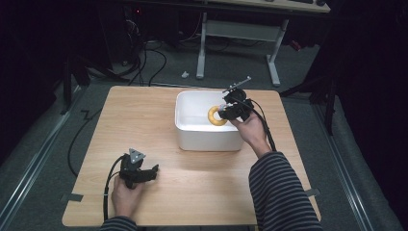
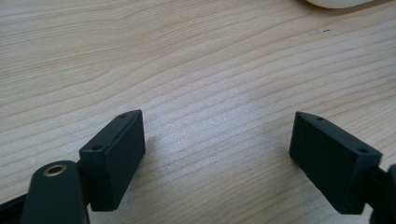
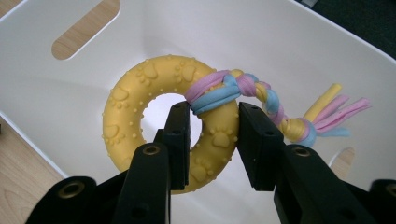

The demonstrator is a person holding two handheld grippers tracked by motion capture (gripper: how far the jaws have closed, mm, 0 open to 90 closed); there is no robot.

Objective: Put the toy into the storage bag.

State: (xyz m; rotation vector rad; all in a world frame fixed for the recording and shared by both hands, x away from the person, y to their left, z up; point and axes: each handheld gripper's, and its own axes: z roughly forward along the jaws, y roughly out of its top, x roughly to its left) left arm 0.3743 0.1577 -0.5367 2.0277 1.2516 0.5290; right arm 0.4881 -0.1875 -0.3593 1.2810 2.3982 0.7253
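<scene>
At the near left of the worktop (image 1: 192, 187), the left gripper (image 1: 153, 169) was found resting low over bare wood, its jaws spread wide with nothing between them. Toward the far centre, a white bin (image 1: 207, 137) was noted standing on the worktop. Above its right side, the right gripper (image 1: 222, 111) was observed with its jaws clamped on a yellow ring toy (image 3: 140, 107), gripped across the ring's band beside the knotted pastel rope (image 3: 261, 95); the toy was held inside the bin's walls, clear of the floor as far as could be judged. The step in hand was assessed as placing the toy into the bin. The next move would call for lowering it further and parting the jaws.
</scene>
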